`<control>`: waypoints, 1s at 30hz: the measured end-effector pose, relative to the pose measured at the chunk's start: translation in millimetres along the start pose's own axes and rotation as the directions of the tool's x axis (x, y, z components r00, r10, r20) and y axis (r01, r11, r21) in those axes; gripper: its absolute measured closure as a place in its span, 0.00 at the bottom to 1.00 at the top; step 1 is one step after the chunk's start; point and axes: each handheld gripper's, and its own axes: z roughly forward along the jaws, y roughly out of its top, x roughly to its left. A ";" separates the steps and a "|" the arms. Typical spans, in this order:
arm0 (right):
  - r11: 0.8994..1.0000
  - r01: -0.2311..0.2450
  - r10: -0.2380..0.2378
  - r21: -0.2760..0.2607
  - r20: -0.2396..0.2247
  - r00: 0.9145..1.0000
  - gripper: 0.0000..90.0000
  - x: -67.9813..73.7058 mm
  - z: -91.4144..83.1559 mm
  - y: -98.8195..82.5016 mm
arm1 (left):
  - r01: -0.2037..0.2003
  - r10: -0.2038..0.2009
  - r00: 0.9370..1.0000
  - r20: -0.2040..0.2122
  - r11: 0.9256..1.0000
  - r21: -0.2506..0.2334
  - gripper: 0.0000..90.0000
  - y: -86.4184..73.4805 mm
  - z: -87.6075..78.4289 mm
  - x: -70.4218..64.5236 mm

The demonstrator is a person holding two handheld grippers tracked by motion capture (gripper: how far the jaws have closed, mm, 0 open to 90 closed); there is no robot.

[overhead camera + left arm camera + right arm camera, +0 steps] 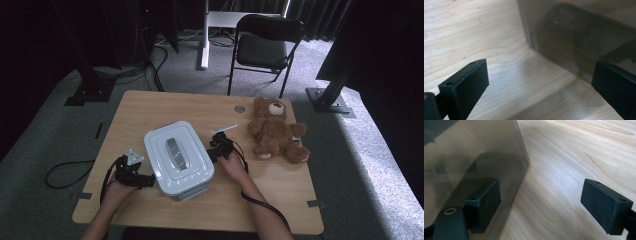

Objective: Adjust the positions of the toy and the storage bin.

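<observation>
My left gripper (pixel 142 179) and right gripper (pixel 216 150) flank a lidded bin (pixel 178 156) on the table (pixel 150 107), fingers (pixel 465 87) spread wide, gripping nothing; a teddy (pixel 275 131) lies near.

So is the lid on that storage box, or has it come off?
On. In the high view the white lid sits flat over the translucent storage box, covering its whole top. Whether it is latched, cannot tell.
</observation>
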 end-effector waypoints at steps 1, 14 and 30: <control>1.000 -0.001 0.001 0.005 0.001 1.000 0.17 -1.1 -0.9 0.5 | 0.003 -0.003 1.000 0.006 1.000 0.001 0.02 0.0 0.3 -1.9; 0.999 0.031 -0.031 0.030 0.019 0.999 0.17 -24.8 -21.5 -3.0 | -0.038 0.038 0.995 0.096 0.999 0.002 0.02 10.2 13.2 -32.6; 1.000 0.018 -0.016 -0.009 0.142 0.990 0.15 -35.0 -47.2 -1.5 | -0.087 0.087 0.984 0.158 0.996 -0.010 0.02 8.3 22.1 -44.0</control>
